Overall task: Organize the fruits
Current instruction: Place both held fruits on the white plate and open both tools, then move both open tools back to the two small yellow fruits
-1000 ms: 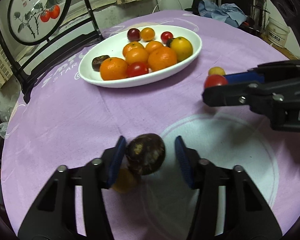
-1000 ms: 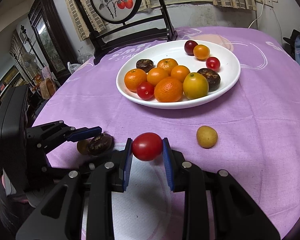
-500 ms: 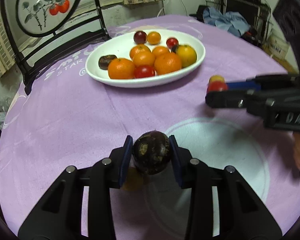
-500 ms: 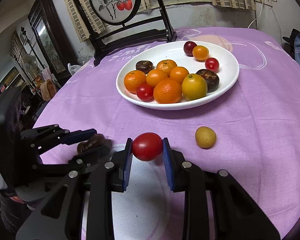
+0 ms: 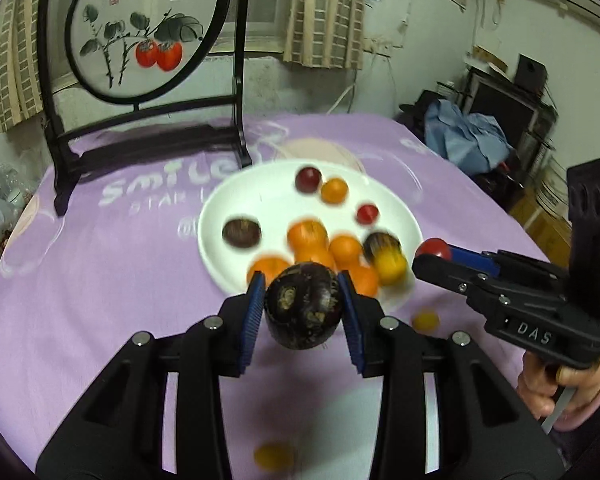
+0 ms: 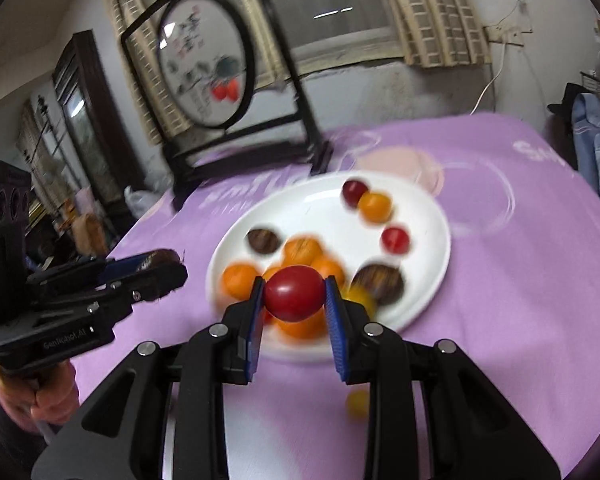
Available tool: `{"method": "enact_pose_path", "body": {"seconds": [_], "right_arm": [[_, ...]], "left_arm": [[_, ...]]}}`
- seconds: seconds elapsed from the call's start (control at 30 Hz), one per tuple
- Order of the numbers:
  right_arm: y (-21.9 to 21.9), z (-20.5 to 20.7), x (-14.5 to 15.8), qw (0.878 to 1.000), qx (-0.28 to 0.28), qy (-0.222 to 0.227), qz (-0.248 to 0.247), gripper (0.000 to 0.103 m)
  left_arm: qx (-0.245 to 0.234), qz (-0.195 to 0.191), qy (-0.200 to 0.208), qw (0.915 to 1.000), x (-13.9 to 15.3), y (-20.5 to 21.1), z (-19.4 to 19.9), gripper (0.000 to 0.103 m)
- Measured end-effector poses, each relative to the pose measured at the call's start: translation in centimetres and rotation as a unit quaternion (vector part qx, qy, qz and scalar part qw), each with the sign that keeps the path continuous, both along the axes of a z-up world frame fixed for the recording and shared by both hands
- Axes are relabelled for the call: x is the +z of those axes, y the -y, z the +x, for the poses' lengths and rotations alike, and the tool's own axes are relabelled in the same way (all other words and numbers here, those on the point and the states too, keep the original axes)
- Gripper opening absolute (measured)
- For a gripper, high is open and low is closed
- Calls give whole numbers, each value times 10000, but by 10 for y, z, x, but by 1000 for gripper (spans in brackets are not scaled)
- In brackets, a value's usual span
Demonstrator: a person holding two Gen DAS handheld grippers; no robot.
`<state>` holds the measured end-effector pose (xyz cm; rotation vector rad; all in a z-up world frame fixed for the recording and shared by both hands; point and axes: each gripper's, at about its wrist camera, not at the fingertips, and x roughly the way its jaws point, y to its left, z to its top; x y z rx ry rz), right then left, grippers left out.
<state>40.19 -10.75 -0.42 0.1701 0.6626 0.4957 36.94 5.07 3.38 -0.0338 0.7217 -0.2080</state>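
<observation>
Purple tablecloth (image 5: 100,264) bears a white plate (image 5: 260,196) of oranges (image 5: 307,236) and tomatoes (image 5: 367,213).

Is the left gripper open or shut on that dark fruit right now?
Shut. The left gripper has both blue pads pressed against the sides of the dark fruit, which hangs above the purple tablecloth.

The right tongs (image 5: 434,254) carry the white letters "DAS" on their black body, and the left tongs (image 6: 160,262) carry a small white word there, too blurred to read surely. The purple tablecloth (image 5: 100,264) shows "smile" in large white letters with "STAR" beneath. The round painted screen (image 5: 144,28) bears brushed Chinese characters and a red seal.
</observation>
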Motion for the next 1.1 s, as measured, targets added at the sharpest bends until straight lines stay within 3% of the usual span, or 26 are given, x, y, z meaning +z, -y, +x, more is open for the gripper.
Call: {"method": "enact_pose_path", "body": {"seconds": [0.23, 0.43, 0.5, 0.53, 0.57, 0.73, 0.8, 0.9, 1.03, 1.1], "right_arm": [[-6, 52, -11, 9998, -46, -166, -132, 30], [-9, 68, -21, 9991, 82, -334, -240, 31], [-8, 68, -21, 9989, 106, -398, -223, 32], [-7, 66, -18, 9990, 67, -398, -201, 33], [-6, 64, -16, 9991, 74, -389, -171, 34], [-8, 37, -2, 9993, 164, -231, -234, 36], [-5, 22, 2, 9997, 123, -135, -187, 46], [2, 2, 5, 9998, 41, -78, -159, 47], [21, -24, 0, 9999, -140, -35, -41, 48], [34, -33, -9, 9994, -331, -85, 13, 51]], "left_arm": [[216, 350, -328, 9986, -23, 15, 79, 37], [313, 389, -546, 9973, -43, 17, 104, 38], [353, 432, -572, 9968, -44, 18, 104, 45], [388, 458, -501, 9969, -40, 18, 99, 61], [422, 480, -397, 9972, -36, 17, 93, 67], [469, 539, -83, 9974, -11, 12, 55, 79], [606, 581, 98, 9964, 1, 6, 31, 86], [845, 466, 298, 9949, 11, -4, -2, 93], [1211, 89, 364, 9919, 3, -22, -46, 99], [1482, -33, 195, 9888, -12, -33, -62, 99]]}}
